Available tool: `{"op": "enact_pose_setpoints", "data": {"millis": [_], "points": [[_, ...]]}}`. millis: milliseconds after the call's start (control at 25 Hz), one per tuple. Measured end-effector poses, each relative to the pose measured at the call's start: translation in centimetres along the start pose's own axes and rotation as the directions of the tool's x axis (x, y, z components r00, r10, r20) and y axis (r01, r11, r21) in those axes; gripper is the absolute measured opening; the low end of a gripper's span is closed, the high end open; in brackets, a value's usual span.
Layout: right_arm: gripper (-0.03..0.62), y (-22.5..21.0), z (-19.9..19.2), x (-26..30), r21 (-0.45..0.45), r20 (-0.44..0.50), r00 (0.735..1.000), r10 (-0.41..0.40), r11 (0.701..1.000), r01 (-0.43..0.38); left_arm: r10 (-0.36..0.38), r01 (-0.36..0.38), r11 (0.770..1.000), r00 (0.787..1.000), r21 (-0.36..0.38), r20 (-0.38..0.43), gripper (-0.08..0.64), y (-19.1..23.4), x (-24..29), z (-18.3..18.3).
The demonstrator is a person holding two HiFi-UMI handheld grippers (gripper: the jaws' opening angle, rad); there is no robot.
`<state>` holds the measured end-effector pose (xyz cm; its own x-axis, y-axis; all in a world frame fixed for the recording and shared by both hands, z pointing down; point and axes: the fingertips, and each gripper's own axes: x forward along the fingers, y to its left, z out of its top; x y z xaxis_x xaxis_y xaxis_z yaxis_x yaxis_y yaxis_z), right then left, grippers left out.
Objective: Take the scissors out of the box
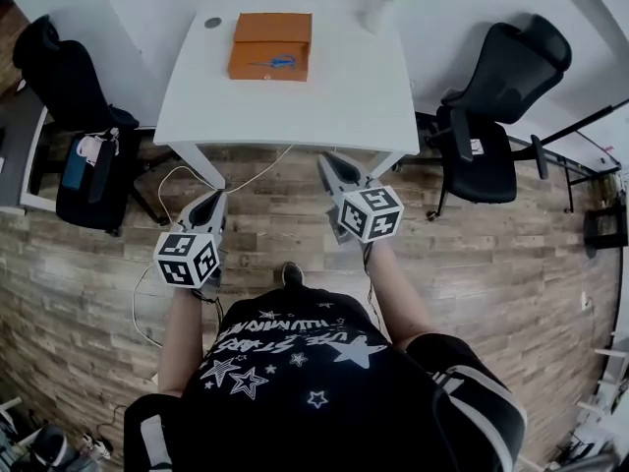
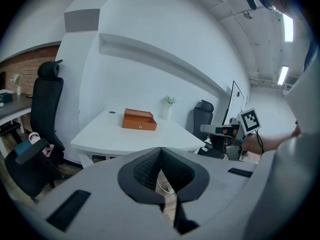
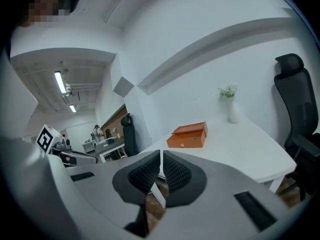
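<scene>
An open orange box (image 1: pixel 270 45) sits at the far side of the white table (image 1: pixel 295 101), with blue-handled scissors (image 1: pixel 278 63) lying in it. The box also shows in the left gripper view (image 2: pixel 139 119) and the right gripper view (image 3: pixel 188 135), well ahead of both grippers. My left gripper (image 1: pixel 211 200) and right gripper (image 1: pixel 332 165) are held over the wooden floor, short of the table's near edge, pointing toward it. In each gripper view the pads meet with nothing between them: left gripper (image 2: pixel 161 151), right gripper (image 3: pixel 161 156).
A white vase (image 1: pixel 381 3) with flowers stands at the table's back right corner. A black office chair (image 1: pixel 501 106) is to the right of the table, and another chair with bags (image 1: pixel 74 116) to the left. A white cable (image 1: pixel 167 180) trails on the floor under the table.
</scene>
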<state>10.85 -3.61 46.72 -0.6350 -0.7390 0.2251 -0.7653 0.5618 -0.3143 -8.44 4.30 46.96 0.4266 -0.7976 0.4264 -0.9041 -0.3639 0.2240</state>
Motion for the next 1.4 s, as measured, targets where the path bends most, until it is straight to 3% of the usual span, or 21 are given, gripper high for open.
{"op": "enact_pose_setpoints", "data": {"millis": [200,520,1000,1400], "points": [[0.049,-1.4,0.3,2.6,0.009,-0.016,1.0,0.019,1.0,-0.019,0.02,-0.021,0.999,1.0,-0.035,-0.009,0.018,1.1,1.8,0.3],[0.049,-2.5,-0.2,4.6,0.019,-0.043,0.999,0.017,1.0,-0.016,0.031,-0.031,0.999,0.999,-0.03,-0.016,0.018,3.1,4.2,1.3],[0.049,-8.3,2.0,9.1,0.012,-0.05,0.994,-0.1,0.995,0.1,-0.077,0.076,0.996,0.997,-0.04,-0.024,0.018,7.3,13.0,5.1],[0.049,-13.2,5.6,19.3,0.012,-0.069,0.991,-0.113,0.993,0.114,-0.136,0.135,0.991,0.989,-0.021,-0.054,0.018,12.8,22.6,10.5]]}}
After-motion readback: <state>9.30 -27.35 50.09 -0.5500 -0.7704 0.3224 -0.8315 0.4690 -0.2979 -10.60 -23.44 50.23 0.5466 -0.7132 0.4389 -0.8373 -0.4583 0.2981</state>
